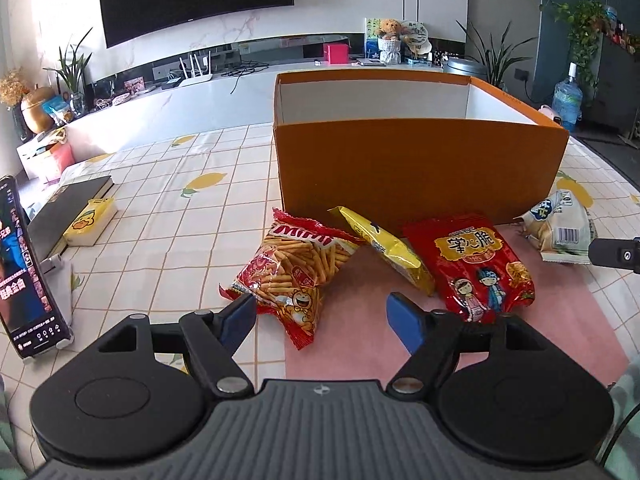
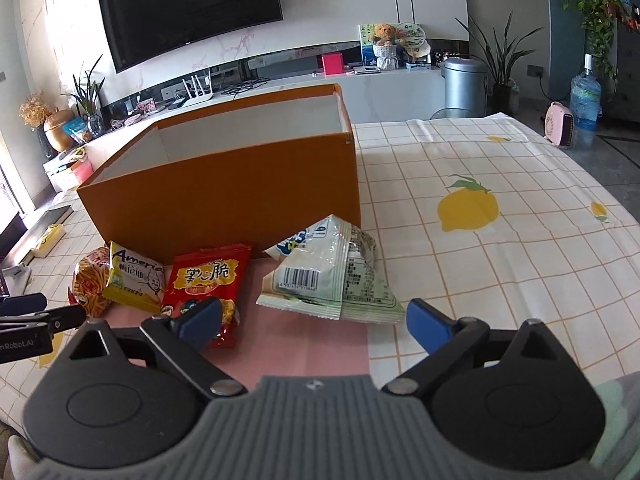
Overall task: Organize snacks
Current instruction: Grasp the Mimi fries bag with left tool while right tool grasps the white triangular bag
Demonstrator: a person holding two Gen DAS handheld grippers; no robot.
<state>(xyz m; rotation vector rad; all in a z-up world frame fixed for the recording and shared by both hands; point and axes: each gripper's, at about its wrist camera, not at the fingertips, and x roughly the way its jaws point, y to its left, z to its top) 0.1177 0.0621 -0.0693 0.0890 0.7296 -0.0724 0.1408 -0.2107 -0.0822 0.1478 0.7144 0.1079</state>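
Left gripper (image 1: 320, 316) wide open, nothing gripped; red shrimp-stick bag (image 1: 294, 276) on the tablecloth (image 1: 168, 232) just ahead, its lower corner reaching in between the blue pads (image 1: 240, 316). Right gripper (image 2: 314, 322) also spread wide and empty; pale green packet (image 2: 332, 280) lying just beyond the gap. Yellow packet (image 2: 134, 280) and red noodle bag (image 2: 204, 280) between, all before the orange box (image 2: 224, 204).

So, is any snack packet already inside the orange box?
No, the orange box shows only bare white walls; all four packets lie on the table in front of it.
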